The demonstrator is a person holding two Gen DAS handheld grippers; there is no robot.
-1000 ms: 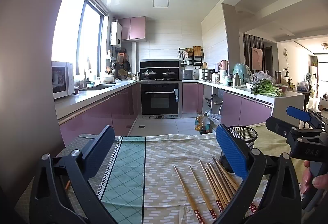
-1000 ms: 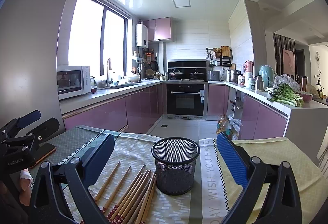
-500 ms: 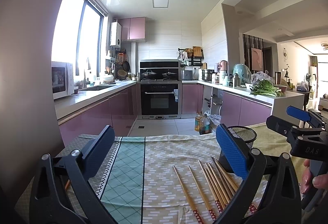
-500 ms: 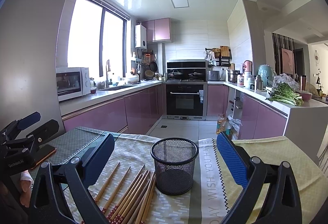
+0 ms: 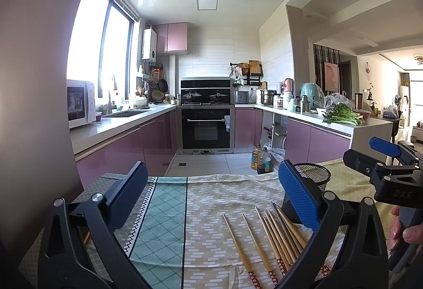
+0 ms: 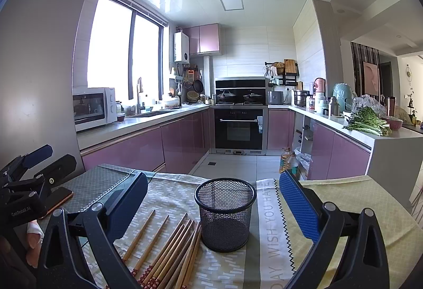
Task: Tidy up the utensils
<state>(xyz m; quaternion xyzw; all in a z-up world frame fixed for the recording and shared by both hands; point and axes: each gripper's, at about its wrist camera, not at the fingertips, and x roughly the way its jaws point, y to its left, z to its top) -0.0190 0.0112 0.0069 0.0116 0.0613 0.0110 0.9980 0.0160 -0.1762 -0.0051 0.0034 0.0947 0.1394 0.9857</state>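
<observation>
1. Left gripper (image 5: 212, 199): black frame, blue-padded jaws spread wide apart with nothing between them, held above the patterned tablecloth (image 5: 211, 199).
2. Right gripper (image 6: 211, 201): same build, jaws likewise wide apart and empty; the black wire-mesh cylindrical holder (image 6: 225, 213) is seen between its fingers, standing upright on the cloth.
3. Wooden chopsticks with red patterned ends (image 6: 169, 244): loose on the cloth, just left of the holder; most lie close together and two lie slightly apart farther left. Red ends point toward the near table edge.
4. In the left wrist view the chopsticks (image 5: 267, 233) lie beside the holder (image 5: 314, 177), partly behind the right-hand finger.
5. A dark phone with a copper rim (image 6: 56, 199) lies near the table's left edge.
6. Background: kitchen with pink cabinets (image 6: 185, 135) and black oven (image 6: 239, 129).
</observation>
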